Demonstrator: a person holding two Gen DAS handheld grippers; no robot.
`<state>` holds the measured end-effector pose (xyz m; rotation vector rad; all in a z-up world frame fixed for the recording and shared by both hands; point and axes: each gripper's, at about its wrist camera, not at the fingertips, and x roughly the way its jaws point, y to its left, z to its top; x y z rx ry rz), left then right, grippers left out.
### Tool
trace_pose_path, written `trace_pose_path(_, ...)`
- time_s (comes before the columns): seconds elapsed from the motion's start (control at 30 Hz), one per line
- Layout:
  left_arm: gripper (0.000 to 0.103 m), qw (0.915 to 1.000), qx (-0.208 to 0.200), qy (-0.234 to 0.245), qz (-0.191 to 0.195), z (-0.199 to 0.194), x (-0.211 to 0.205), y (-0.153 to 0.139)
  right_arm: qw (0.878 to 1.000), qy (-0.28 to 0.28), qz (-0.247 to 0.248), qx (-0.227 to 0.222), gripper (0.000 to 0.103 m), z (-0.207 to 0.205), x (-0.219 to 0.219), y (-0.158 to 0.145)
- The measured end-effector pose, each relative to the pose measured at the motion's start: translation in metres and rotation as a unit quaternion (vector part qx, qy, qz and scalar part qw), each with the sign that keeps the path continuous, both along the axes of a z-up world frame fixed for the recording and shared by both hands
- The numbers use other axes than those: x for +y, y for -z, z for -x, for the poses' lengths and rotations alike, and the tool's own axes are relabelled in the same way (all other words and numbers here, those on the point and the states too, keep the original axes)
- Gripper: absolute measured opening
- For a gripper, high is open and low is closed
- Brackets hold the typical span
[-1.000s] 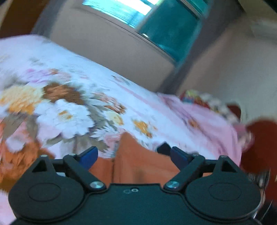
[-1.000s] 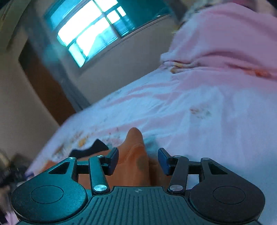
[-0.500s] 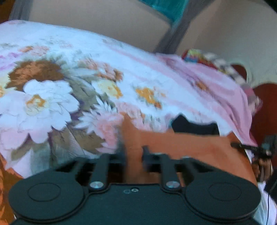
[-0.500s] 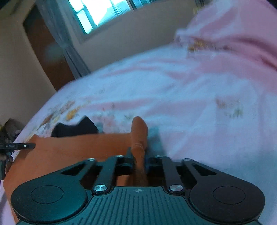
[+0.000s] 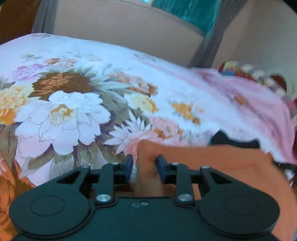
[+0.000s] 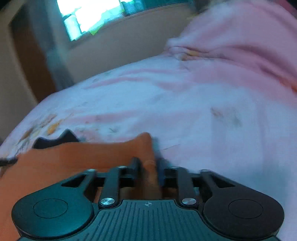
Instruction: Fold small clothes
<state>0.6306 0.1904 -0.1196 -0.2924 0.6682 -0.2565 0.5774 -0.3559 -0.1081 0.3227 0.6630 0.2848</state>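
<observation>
An orange garment lies on the floral bed sheet, stretched between my two grippers. My left gripper is shut on the garment's left corner, a bunched fold standing between its blue pads. In the right wrist view, my right gripper is shut on the other corner of the orange garment, which spreads to the left. A black garment lies just beyond the orange one; it also shows in the right wrist view.
A pink blanket is heaped on the bed's far right side. A beige wall with a window stands behind the bed. A colourful pillow lies by the headboard at right.
Both grippers closed from open onto the orange garment's corners, then pulled apart and down, spreading the cloth flat. The black garment came into view behind it.
</observation>
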Motion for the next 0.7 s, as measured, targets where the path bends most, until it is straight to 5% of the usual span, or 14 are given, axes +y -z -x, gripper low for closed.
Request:
trace_pose_path(0.07, 0.084, 0.9990, -0.024, -0.035, -0.010, 0.014, 0.007, -0.011, 0.998, 0.053, -0.001, -0.027, 0.052, 0.016, -0.012, -0.010)
trace_pose_path(0.1, 0.088, 0.9977, -0.042, -0.052, -0.012, 0.025, 0.013, -0.017, 0.997, 0.060, 0.000, -0.044, 0.052, 0.026, -0.019, -0.017)
trace_pose_path(0.27, 0.086, 0.9932, -0.088, -0.044, 0.062, 0.109, 0.020, -0.053, 0.994, 0.033, -0.014, -0.101, 0.052, 0.099, -0.028, -0.050)
trace_pose_path(0.37, 0.088, 0.9943, -0.100, -0.019, 0.031, 0.164, -0.036, -0.064, 0.993, -0.008, 0.004, -0.120, 0.052, 0.141, 0.007, -0.058)
trace_pose_path(0.57, 0.088, 0.9950, -0.091, 0.004, -0.041, 0.212, -0.161, -0.038, 0.982, -0.074, 0.062, -0.160, 0.052, 0.211, 0.110, -0.046)
trace_pose_path(0.63, 0.090, 0.9934, -0.070, 0.029, -0.086, 0.211, -0.189, -0.021, 0.979, -0.088, 0.117, -0.142, 0.052, 0.212, 0.139, -0.028)
trace_pose_path(0.67, 0.091, 0.9908, -0.030, 0.033, -0.128, 0.201, -0.204, -0.002, 0.980, -0.085, 0.155, -0.095, 0.052, 0.204, 0.150, -0.008)
trace_pose_path(0.7, 0.094, 0.9857, -0.034, 0.036, -0.161, 0.198, -0.213, 0.011, 0.982, -0.086, 0.159, -0.063, 0.054, 0.194, 0.153, 0.011)
